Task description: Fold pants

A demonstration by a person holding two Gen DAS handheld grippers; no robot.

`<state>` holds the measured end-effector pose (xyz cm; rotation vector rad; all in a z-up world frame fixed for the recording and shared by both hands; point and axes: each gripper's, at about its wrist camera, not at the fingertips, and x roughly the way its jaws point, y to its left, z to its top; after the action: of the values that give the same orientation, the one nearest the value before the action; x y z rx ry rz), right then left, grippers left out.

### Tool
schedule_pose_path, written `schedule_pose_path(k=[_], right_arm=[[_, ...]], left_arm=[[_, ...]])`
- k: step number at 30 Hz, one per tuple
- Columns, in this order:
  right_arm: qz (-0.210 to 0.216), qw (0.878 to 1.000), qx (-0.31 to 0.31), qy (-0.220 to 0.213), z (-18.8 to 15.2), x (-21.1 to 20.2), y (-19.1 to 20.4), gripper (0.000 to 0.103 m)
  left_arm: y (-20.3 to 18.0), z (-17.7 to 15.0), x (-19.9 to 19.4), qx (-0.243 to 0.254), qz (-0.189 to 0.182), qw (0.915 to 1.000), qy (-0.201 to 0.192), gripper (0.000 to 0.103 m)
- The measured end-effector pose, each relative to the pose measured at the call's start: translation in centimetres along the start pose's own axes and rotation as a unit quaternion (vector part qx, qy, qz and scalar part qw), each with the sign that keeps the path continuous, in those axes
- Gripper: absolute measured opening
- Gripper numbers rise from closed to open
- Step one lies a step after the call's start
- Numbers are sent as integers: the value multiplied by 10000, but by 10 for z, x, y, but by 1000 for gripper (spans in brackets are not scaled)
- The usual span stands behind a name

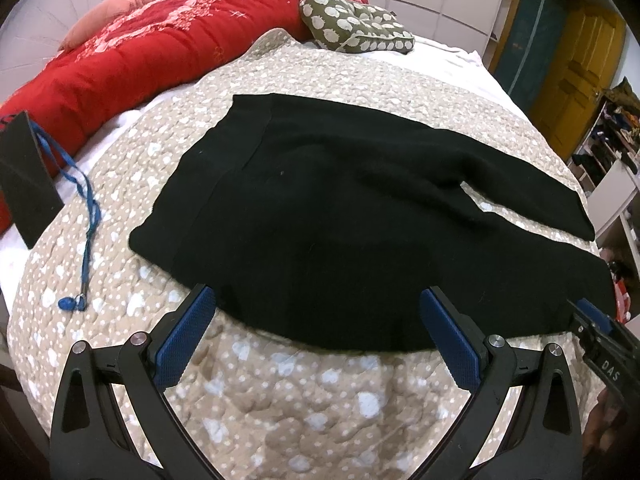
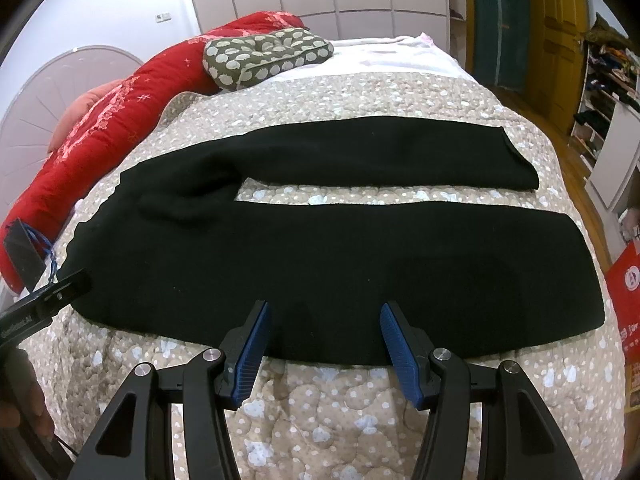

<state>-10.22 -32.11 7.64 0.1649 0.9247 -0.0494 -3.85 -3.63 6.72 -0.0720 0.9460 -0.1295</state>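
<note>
Black pants spread flat on a quilted bedspread, both grippers poised at the near hem edge.

Bare quilt lies beneath each claw. The left gripper and right gripper point forward, jaws spread and holding nothing; the pants' near edge lies just ahead, between their fingertips, legs extending rightward.

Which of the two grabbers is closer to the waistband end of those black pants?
The left. The left gripper hangs open at the near edge of the pants, by the waistband. The right gripper, also open, sits further along the near leg toward the cuffs.
</note>
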Motion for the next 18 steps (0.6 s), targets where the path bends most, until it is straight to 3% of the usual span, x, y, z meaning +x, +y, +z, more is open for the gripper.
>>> schedule_pose_path(k=[5, 9, 14, 18], right_arm=[[30, 10000, -2, -21, -1, -4, -6, 55], [-115, 9999, -36, -42, -9, -12, -20, 55], [-120, 9984, 556, -38, -25, -28, -70, 55], [-38, 9952, 976, 48, -33, -28, -103, 55]], left_arm=[[31, -7, -12, -406, -66, 9991, -82, 102], [62, -10, -13, -1085, -353, 9934, -81, 102], [83, -13, -1, -1800, -602, 9818, -81, 102], [82, -7, 23, -2016, -674, 9770, 143, 102]])
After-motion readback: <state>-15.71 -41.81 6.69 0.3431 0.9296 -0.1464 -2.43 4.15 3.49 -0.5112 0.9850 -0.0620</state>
